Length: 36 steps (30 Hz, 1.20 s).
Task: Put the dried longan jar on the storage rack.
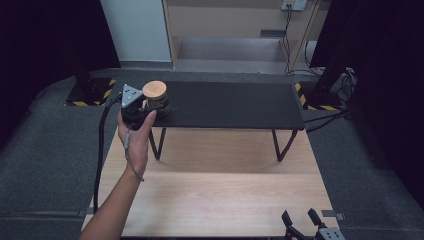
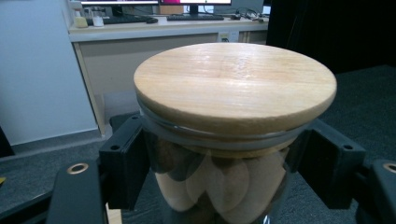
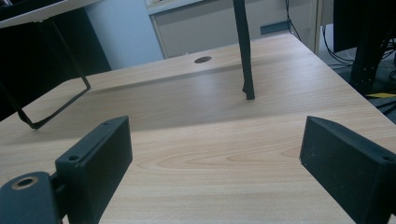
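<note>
A glass jar with a round wooden lid [image 1: 155, 90] stands at the left end of the black raised shelf [image 1: 230, 104]. Pale and brown pieces show through its glass [image 2: 219, 179]. My left gripper [image 1: 148, 106], held by a hand, has its jaws against both sides of the jar just under the lid [image 2: 236, 81]. My right gripper [image 1: 301, 218] rests at the table's near right edge, and its jaws stand wide apart over bare wood [image 3: 215, 154] with nothing between them.
The shelf stands on thin black legs [image 1: 283, 145] over a light wooden table [image 1: 220, 190]. A cable [image 1: 100, 150] trails from the left gripper down the table's left side. Grey carpet surrounds the table. Stands with yellow-black tape [image 1: 90, 92] sit at both far corners.
</note>
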Tool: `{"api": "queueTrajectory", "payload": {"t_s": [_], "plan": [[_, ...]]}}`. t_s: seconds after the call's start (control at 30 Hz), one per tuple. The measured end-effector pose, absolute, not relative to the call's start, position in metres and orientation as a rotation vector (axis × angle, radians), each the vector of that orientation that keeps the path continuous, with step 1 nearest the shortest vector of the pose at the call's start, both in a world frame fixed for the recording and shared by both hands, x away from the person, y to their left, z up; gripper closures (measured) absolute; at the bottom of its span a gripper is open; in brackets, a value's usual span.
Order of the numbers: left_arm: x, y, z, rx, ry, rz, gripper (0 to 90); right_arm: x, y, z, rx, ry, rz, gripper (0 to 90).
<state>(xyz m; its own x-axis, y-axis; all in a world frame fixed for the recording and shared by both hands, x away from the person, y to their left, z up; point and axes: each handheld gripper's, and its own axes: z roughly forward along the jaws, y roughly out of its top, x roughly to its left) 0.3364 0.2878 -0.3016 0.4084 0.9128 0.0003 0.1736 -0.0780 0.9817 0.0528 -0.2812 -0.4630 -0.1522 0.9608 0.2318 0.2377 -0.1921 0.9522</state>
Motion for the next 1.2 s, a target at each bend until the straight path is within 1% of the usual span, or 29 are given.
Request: {"api": "queueTrajectory", "payload": {"t_s": [0.2,0.8,0.93,1.0,1.07,1.2], "plan": [[0.3395,0.282,-0.3021,1.569,0.996,0.833,24.2,0.0522,-0.2814,-0.4626,1.447,1.399,1.392,9.5],[0.3428,0.2814,-0.3056,1.557,0.992,0.837,23.7,0.0532,-0.282,-0.4644,1.453,1.402,1.392,9.5],[0.3438,0.2847,-0.3063,1.536,0.998,0.83,12.9,0.0535,-0.282,-0.4648,1.453,1.401,1.396,9.4],[0.3418,0.2848,-0.3062,1.532,0.992,0.846,9.3,0.0535,-0.2821,-0.4653,1.457,1.398,1.397,9.2],[0.3392,0.2856,-0.3053,1.529,0.988,0.856,6.1,0.0536,-0.2816,-0.4657,1.458,1.397,1.395,8.8],[0.3355,0.2877,-0.3037,1.511,0.983,0.853,2.5,0.0546,-0.2805,-0.4651,1.458,1.4,1.397,8.4]]}}
